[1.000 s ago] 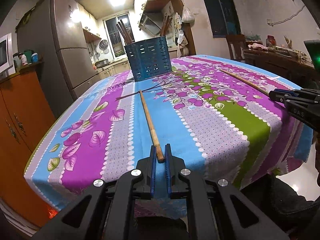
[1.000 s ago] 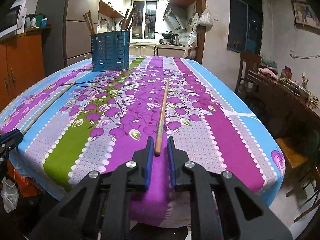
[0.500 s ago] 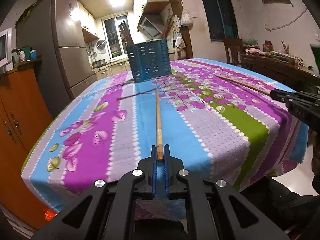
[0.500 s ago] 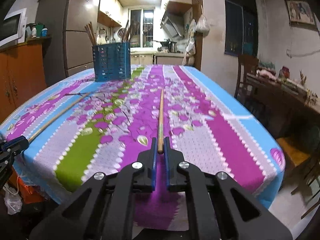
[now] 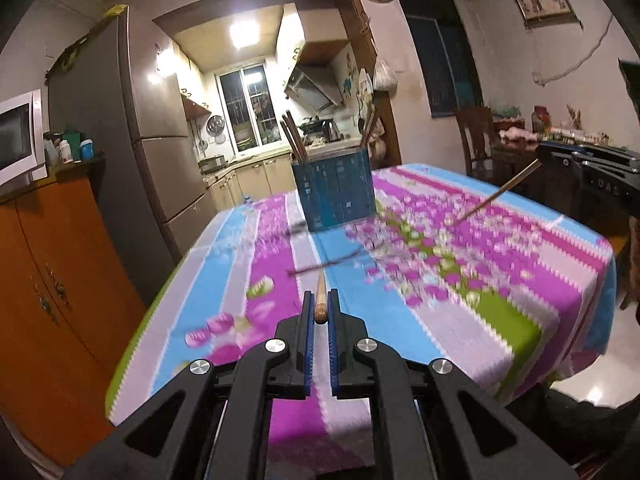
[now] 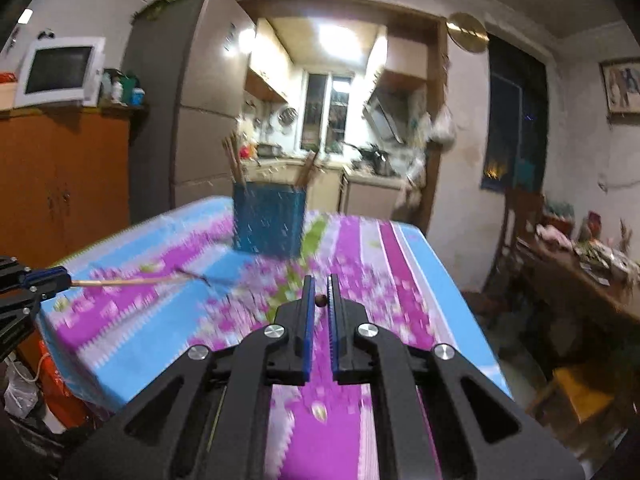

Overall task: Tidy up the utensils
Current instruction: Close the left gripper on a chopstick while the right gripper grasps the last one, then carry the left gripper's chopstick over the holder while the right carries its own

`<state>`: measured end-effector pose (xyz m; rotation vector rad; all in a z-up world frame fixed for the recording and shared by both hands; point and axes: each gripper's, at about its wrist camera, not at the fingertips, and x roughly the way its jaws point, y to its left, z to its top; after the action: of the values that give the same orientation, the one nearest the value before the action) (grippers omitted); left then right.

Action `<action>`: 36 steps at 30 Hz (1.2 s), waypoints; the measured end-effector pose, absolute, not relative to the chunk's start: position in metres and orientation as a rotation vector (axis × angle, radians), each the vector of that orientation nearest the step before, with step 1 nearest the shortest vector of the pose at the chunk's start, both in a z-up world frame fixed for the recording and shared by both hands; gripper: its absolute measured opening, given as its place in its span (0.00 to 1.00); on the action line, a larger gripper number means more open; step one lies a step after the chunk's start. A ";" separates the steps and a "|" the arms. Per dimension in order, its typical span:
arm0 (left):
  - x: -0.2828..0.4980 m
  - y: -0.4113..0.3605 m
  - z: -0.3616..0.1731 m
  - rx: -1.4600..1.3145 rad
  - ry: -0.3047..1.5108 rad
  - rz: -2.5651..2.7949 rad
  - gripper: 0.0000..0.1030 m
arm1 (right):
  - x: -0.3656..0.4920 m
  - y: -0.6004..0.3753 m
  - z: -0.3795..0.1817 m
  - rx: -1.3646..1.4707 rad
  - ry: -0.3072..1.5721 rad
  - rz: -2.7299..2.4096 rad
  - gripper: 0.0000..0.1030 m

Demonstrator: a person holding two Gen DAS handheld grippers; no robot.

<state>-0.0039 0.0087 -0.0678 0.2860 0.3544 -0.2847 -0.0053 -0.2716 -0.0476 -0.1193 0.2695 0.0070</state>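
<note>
Your left gripper is clamped on one chopstick, lifted above the near edge of the tabletop, pointing toward the blue utensil holder at the far edge. Your right gripper pinches the second chopstick end-on, its jaws nearly closed, off the cloth too. More chopsticks stand in the holder.

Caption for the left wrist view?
Left gripper shut on a chopstick, aimed toward the blue utensil holder on the floral tablecloth.

Blue holder; tablecloth striped (pink, blue, floral).
</note>
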 end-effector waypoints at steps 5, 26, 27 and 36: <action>0.018 0.024 -0.023 0.203 0.339 -0.345 0.07 | 0.015 -0.274 -0.016 -0.088 0.268 0.092 0.05; 0.110 0.001 0.069 0.115 0.435 -0.552 0.07 | 0.084 -0.260 0.056 -0.015 0.424 0.293 0.05; 0.112 0.000 0.070 0.112 0.438 -0.558 0.07 | 0.085 -0.260 0.058 -0.014 0.427 0.297 0.05; 0.131 -0.009 0.075 0.102 0.466 -0.582 0.07 | 0.099 -0.257 0.066 -0.005 0.468 0.325 0.05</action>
<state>0.1308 -0.0090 0.0747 0.1021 0.4657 -0.5824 0.0988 -0.2574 0.0660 -0.0045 0.4684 0.3253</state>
